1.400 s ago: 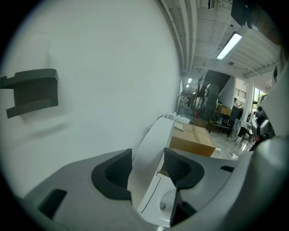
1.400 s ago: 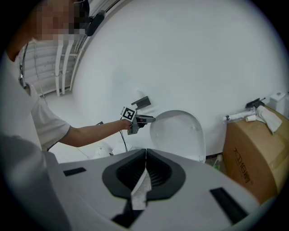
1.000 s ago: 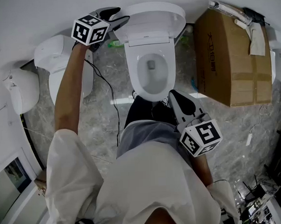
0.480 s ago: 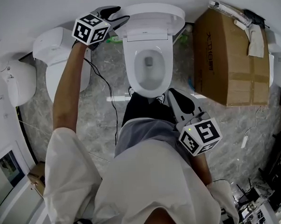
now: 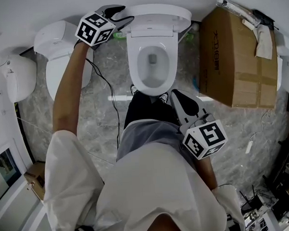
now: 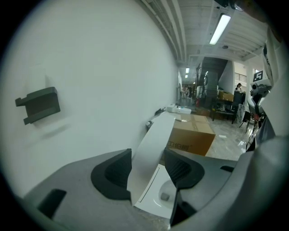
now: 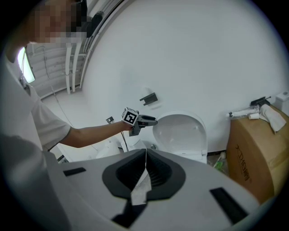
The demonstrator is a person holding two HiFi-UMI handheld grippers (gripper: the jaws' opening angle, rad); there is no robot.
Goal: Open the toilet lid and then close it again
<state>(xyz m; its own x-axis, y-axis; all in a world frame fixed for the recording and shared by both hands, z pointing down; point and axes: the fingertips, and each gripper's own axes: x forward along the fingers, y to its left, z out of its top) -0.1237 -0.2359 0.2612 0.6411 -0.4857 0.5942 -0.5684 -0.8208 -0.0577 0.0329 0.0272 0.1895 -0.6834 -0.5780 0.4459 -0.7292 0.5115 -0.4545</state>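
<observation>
A brown cardboard box (image 5: pixel 237 56) stands on the grey marbled floor (image 5: pixel 231 128) at the right, a white cloth (image 5: pixel 264 39) draped over its far corner, while another white toilet (image 5: pixel 60 49) sits at the far left and a dark bracket (image 6: pixel 39 104) hangs on the white wall (image 6: pixel 99 63).

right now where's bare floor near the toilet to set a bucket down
The floor is bare between the toilet and the box. Left of the toilet a cable crosses it, and the left tool grips the lid there.

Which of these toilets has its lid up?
The middle toilet, beside the cardboard box: its lid stands upright, clamped in the left gripper. The toilet to its left is closed.
</observation>
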